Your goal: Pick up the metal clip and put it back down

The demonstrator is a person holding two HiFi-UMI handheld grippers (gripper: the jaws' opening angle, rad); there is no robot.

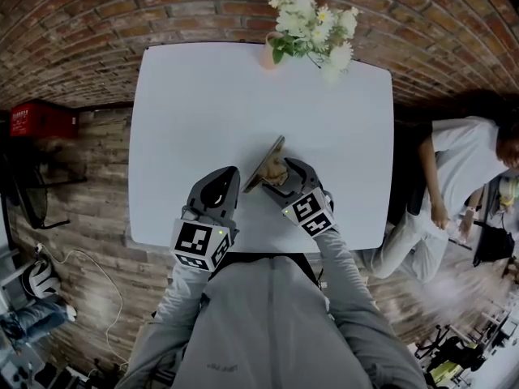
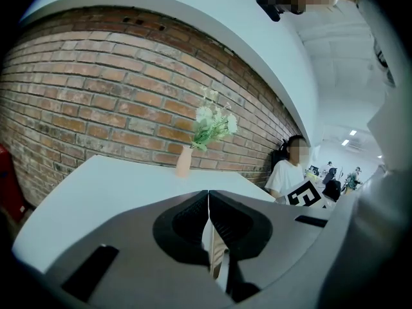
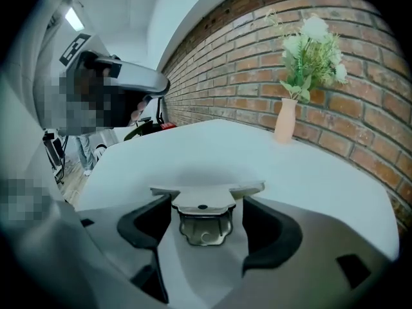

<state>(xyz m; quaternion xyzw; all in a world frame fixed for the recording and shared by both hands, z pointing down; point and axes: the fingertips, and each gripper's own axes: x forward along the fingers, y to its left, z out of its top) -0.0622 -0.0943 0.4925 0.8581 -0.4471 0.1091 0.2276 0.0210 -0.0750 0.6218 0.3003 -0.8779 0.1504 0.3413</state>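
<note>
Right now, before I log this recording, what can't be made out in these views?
- Head view: whether the metal clip touches the table; the right gripper hides its lower end.
- Left gripper view: the sliver behind the left gripper's closed jaws, too narrow to identify.
- Head view: most of the vase, covered by its flowers.

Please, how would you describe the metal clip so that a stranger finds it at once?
Look at the white table before the brick wall. Near the person's edge, between the open right tongs, is the metal clip. It is the only small shiny thing there; the flower vase stands far off by the wall.
</note>
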